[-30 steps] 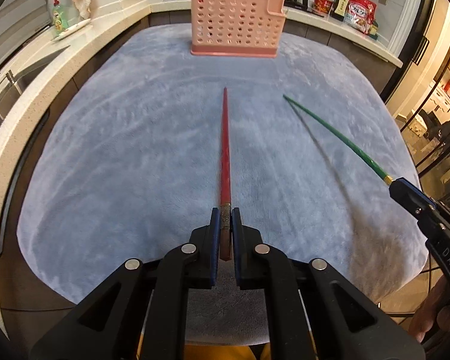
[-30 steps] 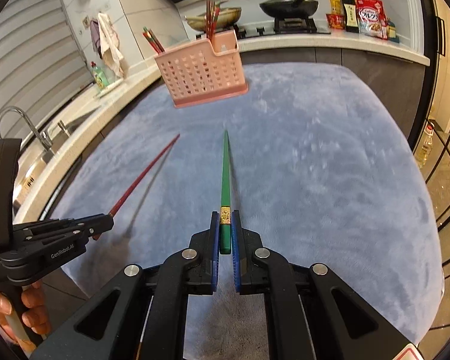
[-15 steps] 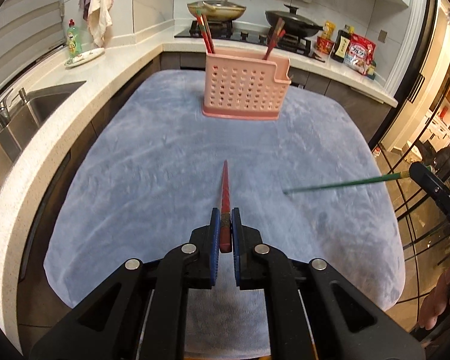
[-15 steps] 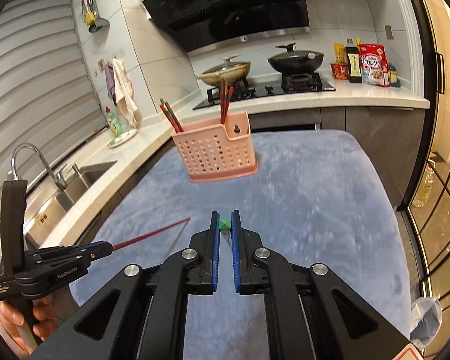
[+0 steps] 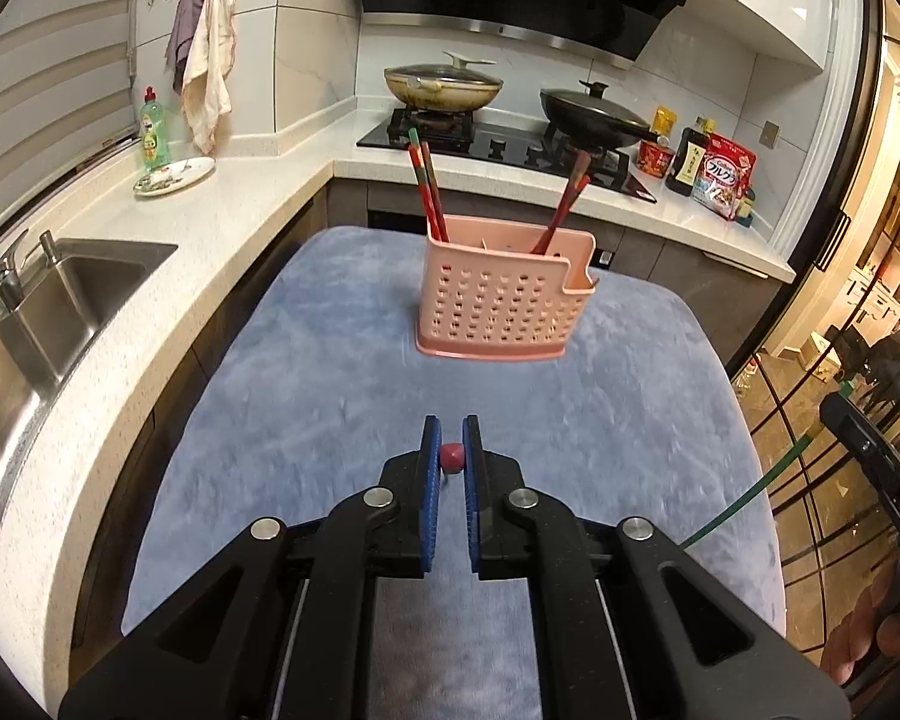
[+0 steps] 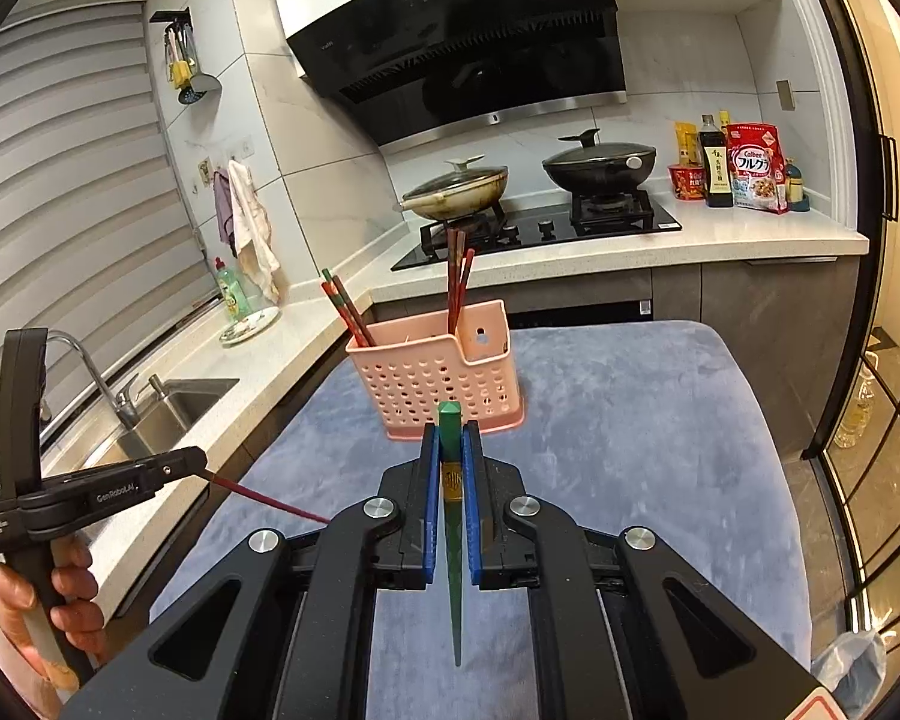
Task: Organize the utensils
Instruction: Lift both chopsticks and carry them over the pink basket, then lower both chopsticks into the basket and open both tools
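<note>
A pink perforated utensil basket (image 5: 501, 300) stands on the far part of the blue-grey cloth (image 5: 306, 396) and holds several red chopsticks (image 5: 427, 192). It also shows in the right wrist view (image 6: 444, 381). My left gripper (image 5: 451, 456) is shut on a red chopstick (image 5: 451, 457), seen end-on; its shaft (image 6: 270, 501) slants down. My right gripper (image 6: 450, 462) is shut on a green chopstick (image 6: 452, 516) whose tip points down and back toward the camera; it also shows in the left wrist view (image 5: 750, 498). Both grippers are raised above the cloth, short of the basket.
A steel sink (image 5: 48, 312) and faucet lie left of the cloth. A white counter (image 5: 258, 192) holds a plate and a green soap bottle (image 5: 153, 132). Two pans (image 5: 444, 84) sit on the stove behind the basket. Food packets (image 5: 720, 174) stand at the right.
Both grippers have lifted their chopsticks off the cloth and tilted them from lying forward to hanging tip-down. Both have moved closer to the basket.
</note>
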`<state>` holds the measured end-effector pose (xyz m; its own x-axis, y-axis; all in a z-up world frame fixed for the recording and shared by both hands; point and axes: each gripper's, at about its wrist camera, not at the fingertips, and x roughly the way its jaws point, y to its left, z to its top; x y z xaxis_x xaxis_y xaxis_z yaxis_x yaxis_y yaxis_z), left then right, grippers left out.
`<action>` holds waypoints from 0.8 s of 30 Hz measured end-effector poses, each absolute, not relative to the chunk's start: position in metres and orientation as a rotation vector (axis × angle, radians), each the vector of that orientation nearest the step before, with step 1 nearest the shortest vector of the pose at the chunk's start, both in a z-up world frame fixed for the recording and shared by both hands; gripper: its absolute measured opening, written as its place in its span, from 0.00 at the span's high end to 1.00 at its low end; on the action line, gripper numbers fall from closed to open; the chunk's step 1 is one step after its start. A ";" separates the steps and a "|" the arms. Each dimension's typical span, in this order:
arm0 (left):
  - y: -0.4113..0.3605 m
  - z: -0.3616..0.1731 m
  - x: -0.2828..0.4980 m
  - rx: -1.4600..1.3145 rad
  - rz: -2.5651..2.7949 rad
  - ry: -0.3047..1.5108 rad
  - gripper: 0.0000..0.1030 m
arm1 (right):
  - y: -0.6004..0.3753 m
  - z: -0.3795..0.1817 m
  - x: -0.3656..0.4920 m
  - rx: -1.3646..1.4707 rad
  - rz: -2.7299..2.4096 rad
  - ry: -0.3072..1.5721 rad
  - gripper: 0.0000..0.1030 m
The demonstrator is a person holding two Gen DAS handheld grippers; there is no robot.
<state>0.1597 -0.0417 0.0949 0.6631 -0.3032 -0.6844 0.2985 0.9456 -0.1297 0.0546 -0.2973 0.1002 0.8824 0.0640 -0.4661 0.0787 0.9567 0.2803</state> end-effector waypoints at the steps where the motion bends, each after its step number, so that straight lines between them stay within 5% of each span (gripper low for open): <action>1: -0.042 0.099 0.165 -0.010 -0.342 0.770 0.93 | -0.298 0.102 0.057 0.303 -0.007 0.488 0.93; 24: -0.067 0.238 0.301 -0.098 -0.321 0.466 0.93 | -0.325 0.209 0.241 0.354 0.012 0.239 0.93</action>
<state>0.3013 -0.0669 0.2376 0.8442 -0.3262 -0.4255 0.2819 0.9451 -0.1652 0.2405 -0.3255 0.2094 0.9717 0.0531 -0.2300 0.0303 0.9382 0.3449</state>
